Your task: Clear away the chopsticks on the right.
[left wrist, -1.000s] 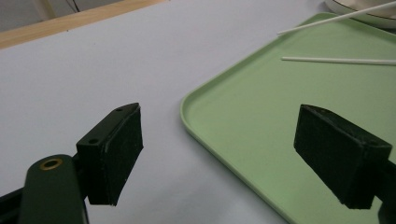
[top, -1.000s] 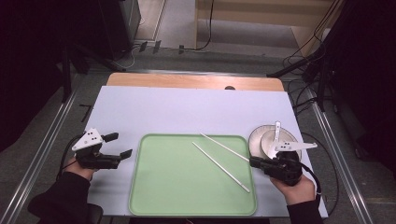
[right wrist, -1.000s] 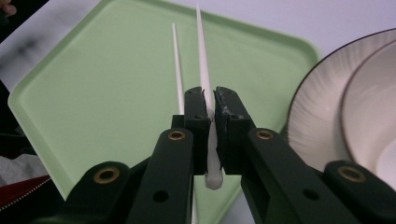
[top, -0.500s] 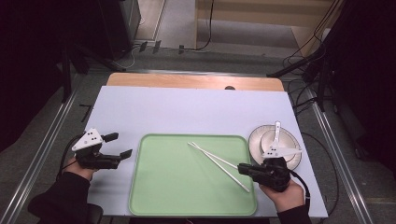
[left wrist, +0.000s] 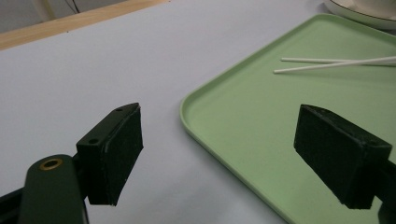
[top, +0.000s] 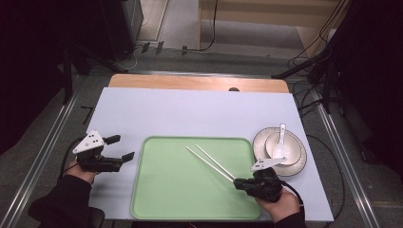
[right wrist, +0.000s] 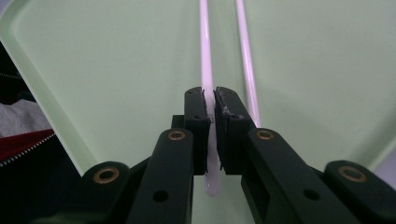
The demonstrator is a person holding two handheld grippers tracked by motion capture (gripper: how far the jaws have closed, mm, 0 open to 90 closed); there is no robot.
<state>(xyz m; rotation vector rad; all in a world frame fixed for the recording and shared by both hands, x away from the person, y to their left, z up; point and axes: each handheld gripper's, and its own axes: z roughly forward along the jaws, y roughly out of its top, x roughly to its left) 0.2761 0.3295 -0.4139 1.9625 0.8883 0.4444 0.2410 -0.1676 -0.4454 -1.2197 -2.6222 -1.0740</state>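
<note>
Two white chopsticks [top: 211, 163] lie slanted and close together on the green tray [top: 171, 190]. My right gripper [top: 237, 183] sits low over the tray's near right part, shut on the near end of one chopstick [right wrist: 205, 56], which sticks out behind the pads. The other chopstick [right wrist: 246, 56] lies loose just beside it on the tray [right wrist: 116, 70]. My left gripper [top: 122, 147] rests on the white table left of the tray, open with nothing between its jaws. In the left gripper view, the left gripper [left wrist: 229, 154] faces the tray's rim [left wrist: 196, 121] and the chopsticks [left wrist: 336, 63].
A white plate [top: 292, 164] holding a bowl and a white spoon [top: 280, 142] stands right of the tray, just behind my right hand. The plate's edge [left wrist: 355, 9] shows beyond the tray. A wooden strip [top: 190, 81] runs along the table's far edge.
My right gripper has moved left and toward the near edge, from beside the plate onto the tray, with the chopstick in it. The two chopsticks now lie closer together. The left gripper has stayed put.
</note>
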